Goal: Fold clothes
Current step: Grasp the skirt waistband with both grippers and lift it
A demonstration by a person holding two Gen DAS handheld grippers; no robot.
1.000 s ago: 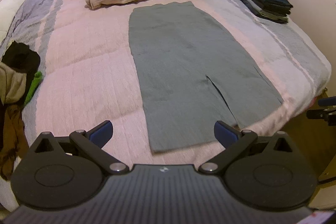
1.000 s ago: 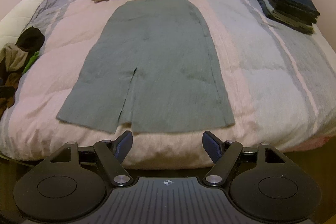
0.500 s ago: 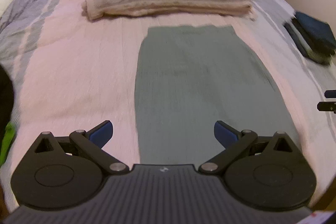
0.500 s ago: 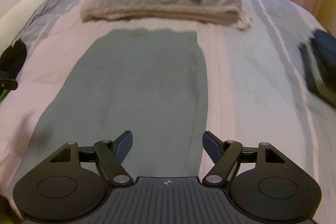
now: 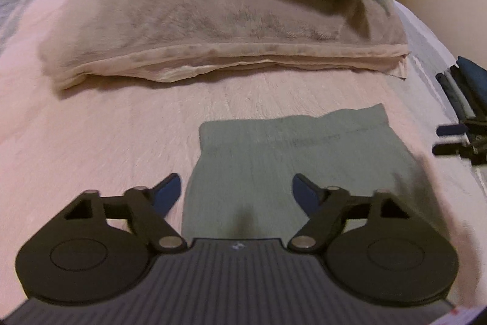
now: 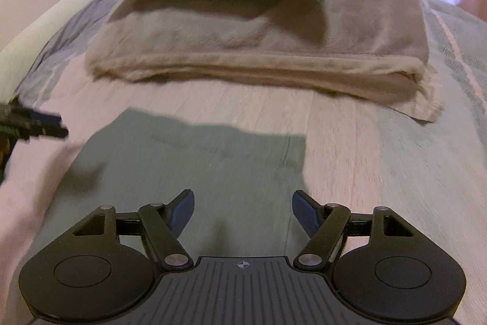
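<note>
The skirt's (image 5: 292, 166) top edge, mid-frame, is being approached. Both grippers' (image 5: 237, 188) (image 6: 243, 204) jaws are closing, spread, pinching nothing. Next, each corner likely needs gripping.

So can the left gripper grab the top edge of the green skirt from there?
Probably yes. The left gripper hangs over the skirt near its left corner, and its jaws are closing with only flat cloth below them. Nothing lies on that edge, and the pillow sits well beyond it.
</note>
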